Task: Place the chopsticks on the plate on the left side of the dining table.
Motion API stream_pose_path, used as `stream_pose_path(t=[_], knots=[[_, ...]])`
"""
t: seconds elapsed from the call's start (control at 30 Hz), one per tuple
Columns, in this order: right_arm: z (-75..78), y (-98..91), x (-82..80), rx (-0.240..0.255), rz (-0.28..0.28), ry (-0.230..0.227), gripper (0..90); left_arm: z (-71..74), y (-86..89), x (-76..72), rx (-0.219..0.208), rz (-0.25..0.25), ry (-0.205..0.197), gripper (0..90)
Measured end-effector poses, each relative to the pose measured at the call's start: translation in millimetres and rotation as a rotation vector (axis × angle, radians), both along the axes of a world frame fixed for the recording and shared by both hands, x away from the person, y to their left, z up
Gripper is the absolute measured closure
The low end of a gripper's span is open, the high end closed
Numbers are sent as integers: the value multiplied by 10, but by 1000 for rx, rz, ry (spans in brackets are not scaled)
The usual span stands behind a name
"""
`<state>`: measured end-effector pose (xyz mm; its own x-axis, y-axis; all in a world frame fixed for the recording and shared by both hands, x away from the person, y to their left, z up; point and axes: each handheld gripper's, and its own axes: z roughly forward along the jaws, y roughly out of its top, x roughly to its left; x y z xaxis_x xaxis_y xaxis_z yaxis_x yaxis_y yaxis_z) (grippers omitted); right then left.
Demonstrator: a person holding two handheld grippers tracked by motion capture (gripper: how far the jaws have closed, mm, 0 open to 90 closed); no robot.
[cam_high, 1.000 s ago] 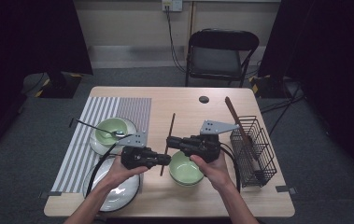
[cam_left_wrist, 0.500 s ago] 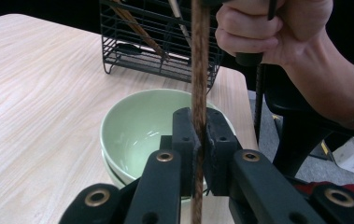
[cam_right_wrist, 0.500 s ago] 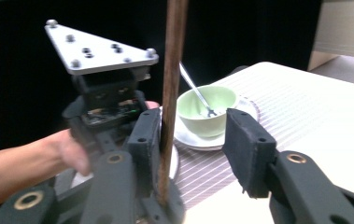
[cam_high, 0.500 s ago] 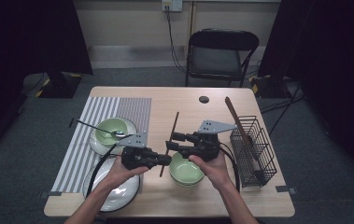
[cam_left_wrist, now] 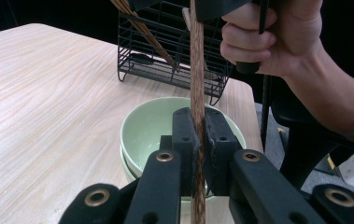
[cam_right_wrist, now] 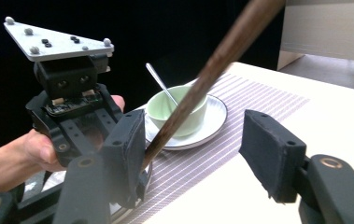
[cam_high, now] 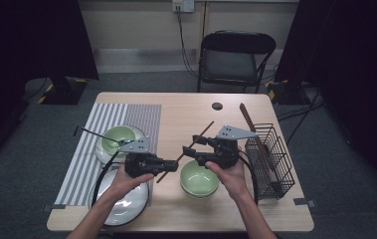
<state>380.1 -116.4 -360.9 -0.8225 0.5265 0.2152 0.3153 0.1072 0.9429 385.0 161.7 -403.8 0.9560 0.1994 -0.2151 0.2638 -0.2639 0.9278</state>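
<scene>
A long, thin, dark brown wooden chopstick [cam_high: 186,151] with a visible grain slants above the table [cam_high: 186,107] between both hands. The left hand-held gripper [cam_left_wrist: 198,140] is clenched on its lower part; the right hand-held gripper [cam_right_wrist: 191,140] has just been opening, the stick between its parted pads.

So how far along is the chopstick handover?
Done: the left tool is clamped on the chopstick. In hand: the right tool has just been opening its jaws, chopstick between them. Left: setting it down, perhaps in the wire basket.
</scene>
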Motion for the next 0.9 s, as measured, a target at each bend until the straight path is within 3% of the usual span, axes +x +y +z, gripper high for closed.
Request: stream_pose_path(t=[0.3, 0.4, 0.9], knots=[[-20, -35, 28, -30, -67, -11, 358, 36, 98, 28, -39, 23, 1, 849], [-12, -56, 30, -39, -95, -16, 357, 47, 128, 38, -35, 22, -8, 850], [-35, -167, 85, -20, -130, -13, 334, 80, 257, 71, -65, 62, -3, 850]])
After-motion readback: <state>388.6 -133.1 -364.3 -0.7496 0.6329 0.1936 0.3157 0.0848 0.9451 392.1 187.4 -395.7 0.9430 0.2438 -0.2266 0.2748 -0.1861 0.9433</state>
